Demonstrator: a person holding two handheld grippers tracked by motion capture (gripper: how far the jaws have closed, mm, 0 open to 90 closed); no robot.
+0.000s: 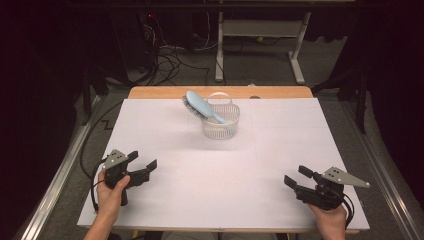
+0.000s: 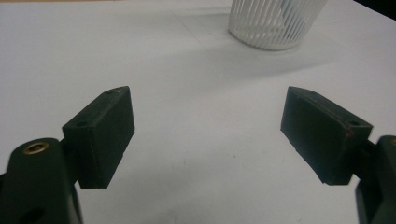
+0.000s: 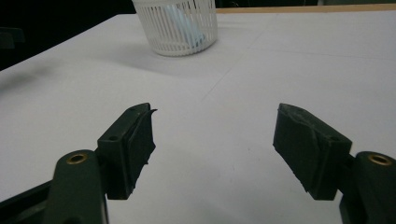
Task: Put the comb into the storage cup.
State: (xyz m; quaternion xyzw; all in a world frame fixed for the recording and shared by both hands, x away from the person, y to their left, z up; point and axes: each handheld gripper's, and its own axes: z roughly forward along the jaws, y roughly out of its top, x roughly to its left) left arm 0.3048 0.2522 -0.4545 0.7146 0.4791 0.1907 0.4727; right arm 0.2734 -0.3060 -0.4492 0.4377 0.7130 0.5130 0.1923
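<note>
I see the light-blue hairbrush (image 1: 204,107) lying tilted in the white slotted basket (image 1: 220,127), handle end down inside, bristle head sticking out over the rim to the upper left. Basket sits at the far-center of the white table (image 1: 260,165). My left gripper (image 1: 143,165) is near the front-left edge, jaws apart, nothing btwn them. Right gripper (image 1: 296,177) at front-right, jaws also wide apart, empty. Both well apart from the basket.

Both grippers black, each topped by a grey three-cornered plate, brass-ringed screw holes beside blocky jaws, black cables trailing
</note>
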